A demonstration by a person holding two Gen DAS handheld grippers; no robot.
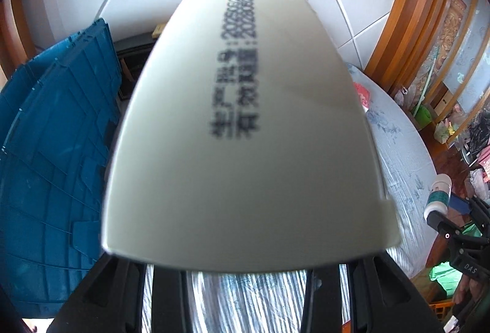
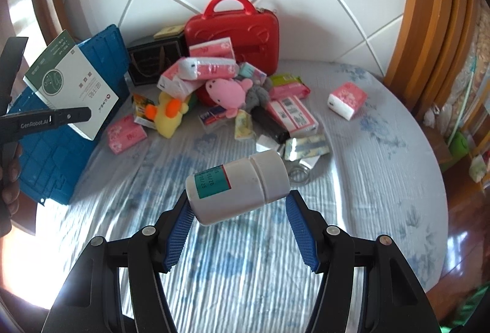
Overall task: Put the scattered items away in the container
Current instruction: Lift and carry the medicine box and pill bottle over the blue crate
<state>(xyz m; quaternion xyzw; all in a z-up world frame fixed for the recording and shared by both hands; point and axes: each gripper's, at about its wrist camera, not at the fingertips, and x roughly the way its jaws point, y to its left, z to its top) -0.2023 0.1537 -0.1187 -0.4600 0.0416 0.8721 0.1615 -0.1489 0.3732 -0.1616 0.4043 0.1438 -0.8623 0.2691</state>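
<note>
Spread beneath both sets of jaws: a bed with a blue-striped, flower-printed sheet (image 2: pixel 382 155). Off to the left of the jaws, at the bed's edge: a blue plastic crate (image 1: pixel 58 130), partly behind the box in the right wrist view. Beyond the right jaws, against the white tiled wall: a red hard case (image 2: pixel 235 29) with a handle, and before it a scattered heap (image 2: pixel 214 94) of pink tissue packs, a pink plush, a yellow plush and small packets. Well apart to the right of that heap: one lone pink tissue pack (image 2: pixel 347 100).

Clamped tight in the left gripper (image 1: pixel 242 259): a white and green box (image 1: pixel 242 118), lifted clear of the sheet, blurred dark print on its pale face filling the left wrist view.

Pinched crosswise in the right gripper (image 2: pixel 239 207), jaws about half spread, blue pads at each end: a white pill bottle (image 2: pixel 239 186) with a teal label, raised off the bed.
</note>
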